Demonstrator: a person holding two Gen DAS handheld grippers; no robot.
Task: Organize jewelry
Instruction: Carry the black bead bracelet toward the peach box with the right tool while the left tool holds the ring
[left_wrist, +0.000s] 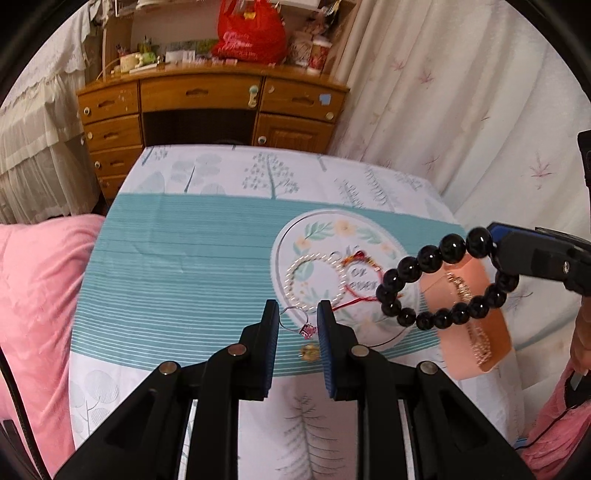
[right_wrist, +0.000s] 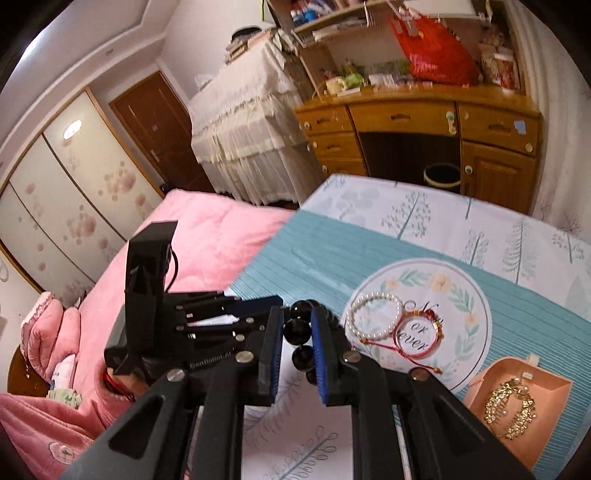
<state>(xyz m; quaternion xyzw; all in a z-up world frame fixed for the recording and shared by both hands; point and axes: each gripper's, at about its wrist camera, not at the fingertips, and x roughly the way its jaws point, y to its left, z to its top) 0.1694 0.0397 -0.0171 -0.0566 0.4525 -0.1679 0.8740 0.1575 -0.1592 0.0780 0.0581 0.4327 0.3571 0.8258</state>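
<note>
My left gripper (left_wrist: 297, 320) is shut on a thin silver ring (left_wrist: 291, 316) with a pink stone, held above the patterned cloth (left_wrist: 184, 258). My right gripper (right_wrist: 297, 332) is shut on a black bead bracelet (right_wrist: 295, 328). In the left wrist view that bracelet (left_wrist: 406, 269) hangs in the air from the right gripper (left_wrist: 489, 238). A pearl bracelet (left_wrist: 314, 281) (right_wrist: 375, 314) and a red string bracelet (left_wrist: 356, 275) (right_wrist: 417, 336) lie on the cloth's round print. A peach tray (left_wrist: 498, 332) (right_wrist: 480, 384) at the right holds gold chain jewelry (right_wrist: 511, 410).
A small gold piece (left_wrist: 309, 352) lies on the cloth under my left fingers. A pink quilt (left_wrist: 33, 295) borders the cloth on the left, a curtain (left_wrist: 461, 110) on the right. A wooden desk (left_wrist: 207, 99) and a dark bin (right_wrist: 442, 179) stand beyond the far edge.
</note>
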